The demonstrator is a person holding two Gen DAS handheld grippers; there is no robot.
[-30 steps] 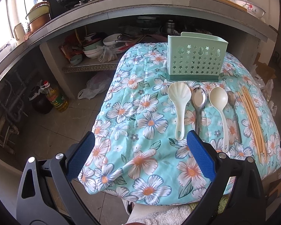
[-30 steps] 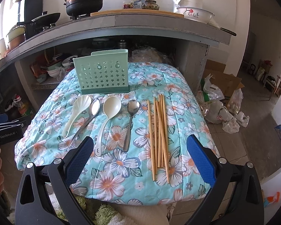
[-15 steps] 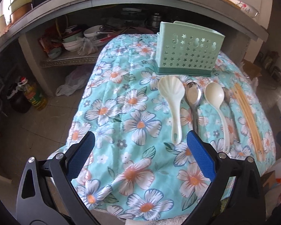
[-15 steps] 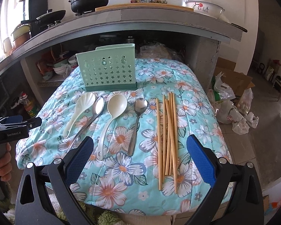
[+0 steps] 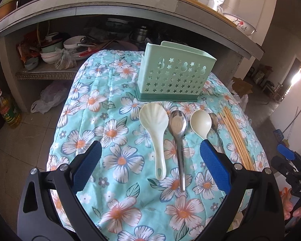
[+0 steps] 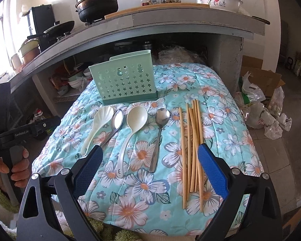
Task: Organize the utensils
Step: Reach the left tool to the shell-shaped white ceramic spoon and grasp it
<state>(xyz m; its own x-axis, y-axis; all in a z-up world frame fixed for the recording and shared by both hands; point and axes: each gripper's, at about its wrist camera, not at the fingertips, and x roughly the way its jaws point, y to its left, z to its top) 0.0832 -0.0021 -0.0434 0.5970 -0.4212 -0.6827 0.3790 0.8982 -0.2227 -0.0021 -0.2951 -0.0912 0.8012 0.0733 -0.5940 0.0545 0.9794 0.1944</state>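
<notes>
A mint-green utensil holder (image 5: 175, 74) (image 6: 124, 83) with star cut-outs stands at the back of the floral cloth. In front of it lie a white shell-shaped spoon (image 5: 155, 128) (image 6: 96, 125), a metal spoon (image 5: 178, 138) (image 6: 115, 122), a cream ladle spoon (image 5: 200, 121) (image 6: 130, 132), a second metal spoon (image 6: 159, 132) and several wooden chopsticks (image 6: 192, 148) (image 5: 235, 136). My left gripper (image 5: 150, 164) is open above the white spoon's handle. My right gripper (image 6: 149, 164) is open above the ladle and metal spoon handles.
The floral-covered table (image 6: 220, 108) drops off at its edges. A concrete counter (image 6: 170, 23) with pots overhangs behind. Bowls sit on a low shelf (image 5: 50, 68). An oil bottle (image 5: 8, 112) stands on the floor at left; bags and cardboard (image 6: 266, 100) lie at right.
Both grippers have moved forward over the table, toward the utensils. The left one has also shifted right, over the white spoon. Both stay open and empty.
</notes>
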